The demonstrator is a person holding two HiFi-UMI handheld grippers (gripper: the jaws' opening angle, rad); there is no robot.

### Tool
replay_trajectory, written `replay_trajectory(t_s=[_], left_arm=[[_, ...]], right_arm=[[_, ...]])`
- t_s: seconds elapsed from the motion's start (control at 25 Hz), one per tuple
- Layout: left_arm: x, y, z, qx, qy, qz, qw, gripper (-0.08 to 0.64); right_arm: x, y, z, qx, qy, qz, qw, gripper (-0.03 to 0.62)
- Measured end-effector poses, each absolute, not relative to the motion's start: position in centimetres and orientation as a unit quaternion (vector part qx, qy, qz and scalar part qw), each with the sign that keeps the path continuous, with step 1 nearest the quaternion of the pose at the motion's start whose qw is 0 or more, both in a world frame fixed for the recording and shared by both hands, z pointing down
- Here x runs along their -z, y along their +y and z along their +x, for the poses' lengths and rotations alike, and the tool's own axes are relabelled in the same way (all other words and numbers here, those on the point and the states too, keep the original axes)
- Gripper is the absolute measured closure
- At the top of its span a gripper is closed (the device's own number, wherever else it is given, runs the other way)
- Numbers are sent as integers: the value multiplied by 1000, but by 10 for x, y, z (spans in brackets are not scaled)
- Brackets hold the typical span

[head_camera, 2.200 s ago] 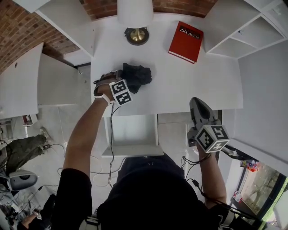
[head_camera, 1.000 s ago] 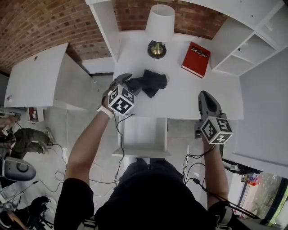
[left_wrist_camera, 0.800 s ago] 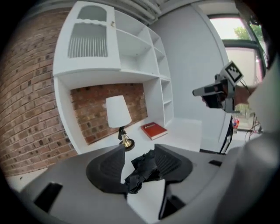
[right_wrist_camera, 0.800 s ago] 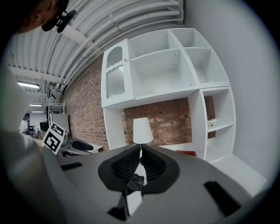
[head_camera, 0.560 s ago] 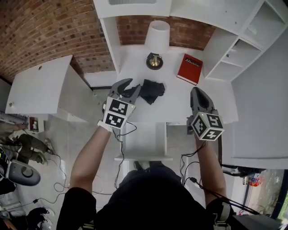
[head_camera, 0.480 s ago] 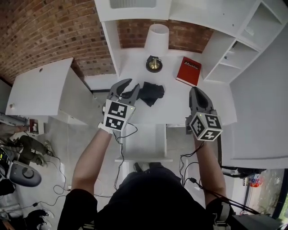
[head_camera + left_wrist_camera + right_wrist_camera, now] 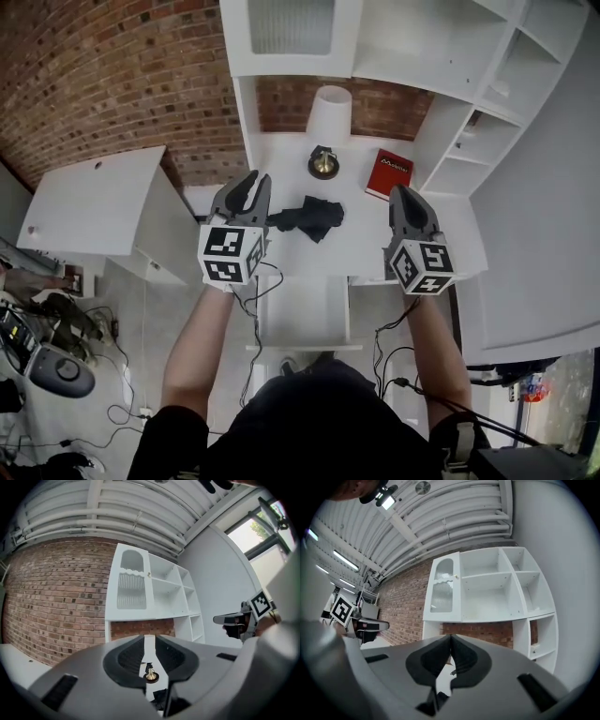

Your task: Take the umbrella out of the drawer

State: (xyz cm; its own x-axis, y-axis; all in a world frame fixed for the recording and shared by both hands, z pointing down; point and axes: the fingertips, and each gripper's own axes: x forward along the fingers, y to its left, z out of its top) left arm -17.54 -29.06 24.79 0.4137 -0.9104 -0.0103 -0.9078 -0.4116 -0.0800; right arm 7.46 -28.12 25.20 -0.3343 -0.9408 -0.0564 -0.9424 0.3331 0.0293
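So we're looking down at the white desk (image 7: 441, 239) in the middle of the head view, and the umbrella (image 7: 315, 215) is out of the drawer (image 7: 302, 319). It lies as a crumpled black bundle on the desk top, just above the drawer, which hangs pulled open at lower centre. The left gripper (image 7: 255, 178) sits left of the umbrella in the frame. Its jaws have just been closing, and in the left gripper view (image 7: 149, 639) they're pressed nearly together with only a thin slit left and nothing pinched between them (through the slit we can make out the brass lamp base (image 7: 150, 674) beyond). The right gripper (image 7: 405, 191) is off to the right of the umbrella, over the desk's right part. In the right gripper view (image 7: 450, 637) its jaws are closed tip to tip, also on nothing. So neither one holds the umbrella, which lies between the two in the frame. Further up the head view we get the lamp (image 7: 329, 112) with its white shade, standing toward the back of the desk, and a red book (image 7: 388, 173) lying flat to its right. White shelves (image 7: 469, 141) climb the upper right, and a brick wall (image 7: 112, 75) fills the upper left. Each gripper also shows in the other's view: the right one sits at the right edge of the left gripper view, the left one at the left edge of the right gripper view.
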Motion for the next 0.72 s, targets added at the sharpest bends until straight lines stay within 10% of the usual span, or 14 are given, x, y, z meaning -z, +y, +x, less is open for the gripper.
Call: replay_trajectory(t_s=[0.72], left_arm=[[-241,-262,-200,-5,547,-837,31,491]], right_arm=[[-242,-262,43,-42,824,-565,-10,592]])
